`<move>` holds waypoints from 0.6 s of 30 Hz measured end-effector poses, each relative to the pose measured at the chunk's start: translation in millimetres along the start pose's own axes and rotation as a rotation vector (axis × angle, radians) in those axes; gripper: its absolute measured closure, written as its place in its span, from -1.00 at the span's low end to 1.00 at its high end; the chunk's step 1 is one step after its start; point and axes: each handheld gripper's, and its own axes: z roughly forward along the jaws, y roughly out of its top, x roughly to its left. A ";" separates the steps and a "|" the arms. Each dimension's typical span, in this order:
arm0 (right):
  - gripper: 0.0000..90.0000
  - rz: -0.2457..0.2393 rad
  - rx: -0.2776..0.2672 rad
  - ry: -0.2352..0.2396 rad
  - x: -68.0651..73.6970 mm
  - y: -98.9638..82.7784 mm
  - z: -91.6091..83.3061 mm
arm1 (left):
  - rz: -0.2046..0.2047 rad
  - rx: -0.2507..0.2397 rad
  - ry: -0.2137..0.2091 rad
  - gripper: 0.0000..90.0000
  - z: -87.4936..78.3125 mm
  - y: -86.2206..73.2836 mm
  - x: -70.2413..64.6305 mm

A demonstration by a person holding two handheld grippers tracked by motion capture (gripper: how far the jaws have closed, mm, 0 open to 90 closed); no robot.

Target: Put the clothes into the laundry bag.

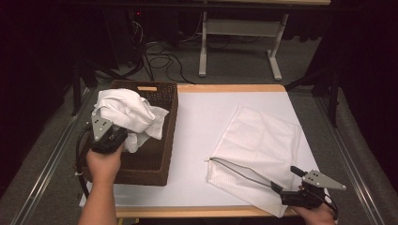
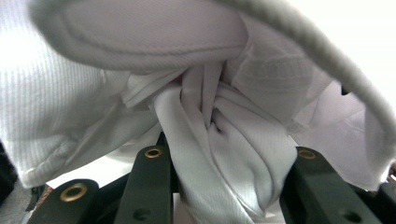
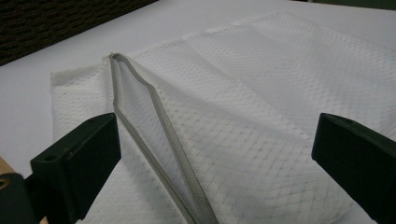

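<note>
A: Anything obscured?

B: The white garment [image 1: 129, 115] covers much of the wicker basket [image 1: 164, 136] interior at the bench's left edge; contents beneath cannot be judged.

A: Jaws?

B: The left gripper [image 1: 123, 137], hand above the basket's near left wall, has jaws clamped on bunched garment. The right gripper [image 1: 287, 180], at the near right corner, has jaws wide, straddling the mesh bag [image 1: 263, 140] by its parted zipper [image 3: 154, 116].
</note>
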 end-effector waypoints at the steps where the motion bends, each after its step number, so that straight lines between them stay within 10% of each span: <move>1: -0.95 0.001 -0.001 0.001 -0.4 -0.1 0.1 | 0.000 0.000 0.000 0.45 0.0 0.0 0.0; 18: -0.93 0.007 -0.011 0.005 -0.6 0.2 -0.3 | 0.021 -0.099 -0.032 0.45 -19.2 24.4 -17.2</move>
